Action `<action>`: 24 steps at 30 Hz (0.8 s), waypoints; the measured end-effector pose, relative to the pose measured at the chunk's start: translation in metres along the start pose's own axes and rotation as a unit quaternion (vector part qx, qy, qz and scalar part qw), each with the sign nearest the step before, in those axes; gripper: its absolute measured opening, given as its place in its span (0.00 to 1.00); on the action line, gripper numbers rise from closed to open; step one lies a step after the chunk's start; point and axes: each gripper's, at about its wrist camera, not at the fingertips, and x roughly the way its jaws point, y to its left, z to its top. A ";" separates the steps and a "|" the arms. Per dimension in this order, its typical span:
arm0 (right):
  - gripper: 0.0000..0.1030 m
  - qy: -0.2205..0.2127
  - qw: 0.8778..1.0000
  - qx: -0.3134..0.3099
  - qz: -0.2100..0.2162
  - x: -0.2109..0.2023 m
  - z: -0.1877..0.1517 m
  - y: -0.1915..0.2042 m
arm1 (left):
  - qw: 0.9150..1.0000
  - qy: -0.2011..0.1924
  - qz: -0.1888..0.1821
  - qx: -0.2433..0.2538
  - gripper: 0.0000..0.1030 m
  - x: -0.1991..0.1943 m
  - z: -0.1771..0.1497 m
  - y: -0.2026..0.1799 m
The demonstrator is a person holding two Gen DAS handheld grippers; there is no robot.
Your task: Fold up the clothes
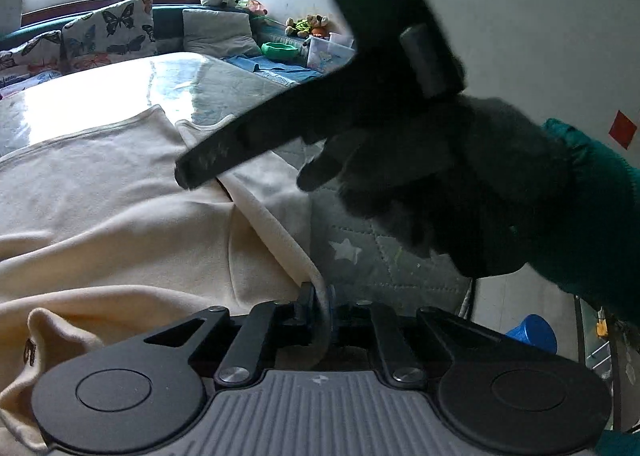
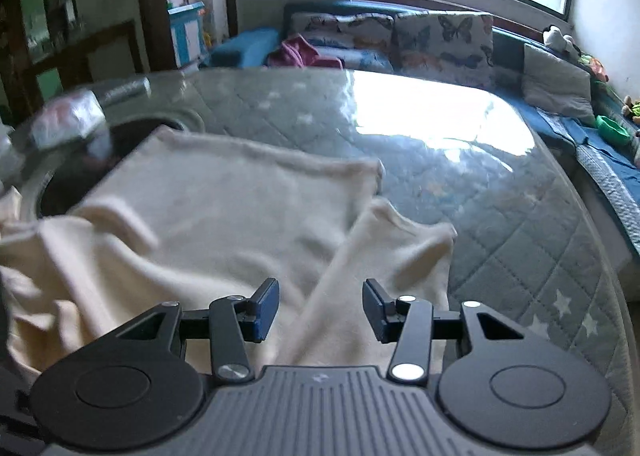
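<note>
Left hand-held gripper (image 1: 319, 306): jaws clamped on the hem of the cream garment (image 1: 120, 208), which lies spread ahead of it on the quilted desk (image 1: 384, 256). Right hand-held gripper (image 2: 320, 310): jaws apart, empty, above a sleeve (image 2: 384, 252)

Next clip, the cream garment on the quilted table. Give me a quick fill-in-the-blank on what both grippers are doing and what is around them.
1. The left gripper has its jaws shut on the garment's ____.
2. The right gripper hangs over the cream garment with its jaws ____.
3. The cushions under the window are printed with ____.
4. The gloved hand wears a ____ sleeve.

Missing words: edge; open; butterflies; green
</note>
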 end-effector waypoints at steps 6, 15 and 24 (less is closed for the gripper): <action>0.10 -0.002 1.000 0.018 -0.011 -0.003 -0.012 -0.016 | 1.000 -0.010 0.001 -0.005 0.13 -0.010 0.001 0.001; 0.03 -0.034 0.987 0.117 -0.105 -0.045 -0.052 -0.061 | 0.998 -0.045 0.029 -0.023 0.27 -0.045 -0.002 0.014; 0.38 -0.050 0.969 0.192 -0.149 -0.068 -0.078 -0.094 | 0.985 -0.092 0.127 -0.073 0.34 -0.104 -0.013 0.048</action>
